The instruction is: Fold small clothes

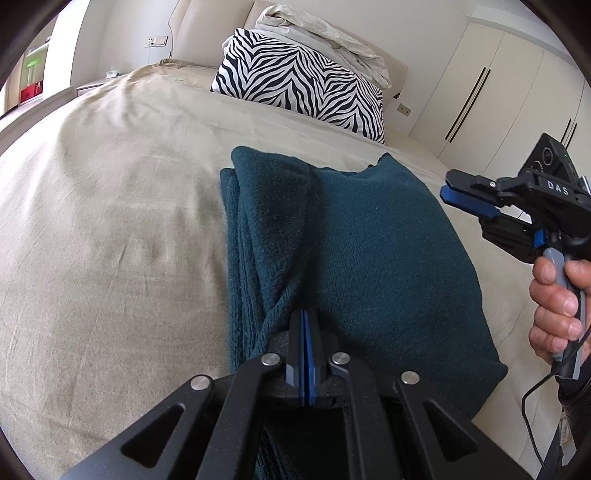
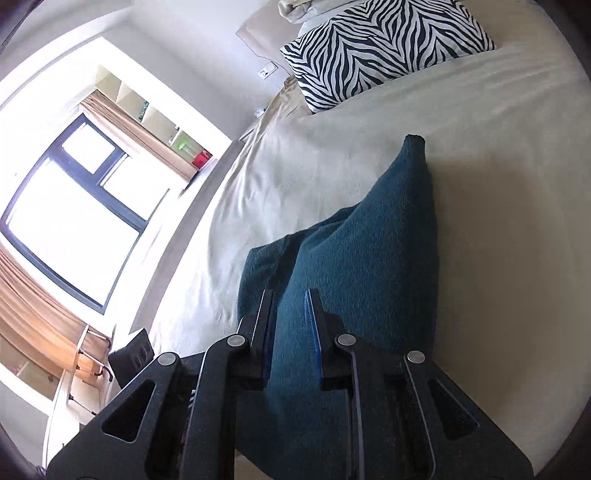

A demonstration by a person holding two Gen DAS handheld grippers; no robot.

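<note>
A dark teal knit garment (image 1: 369,251) lies partly folded on the beige bed sheet (image 1: 110,221). My left gripper (image 1: 306,321) is shut on a bunched fold of the garment at its near edge. My right gripper (image 1: 448,186) shows in the left wrist view at the right, held by a hand, above the bed beyond the garment's right edge. In the right wrist view the right gripper (image 2: 290,299) is open, its fingers apart over the garment (image 2: 369,266), with no cloth pinched between them.
A zebra-striped pillow (image 1: 303,81) and a crumpled cream sheet (image 1: 325,33) lie at the head of the bed. White wardrobe doors (image 1: 498,92) stand at the right. A window with tan curtains (image 2: 74,206) is to the left.
</note>
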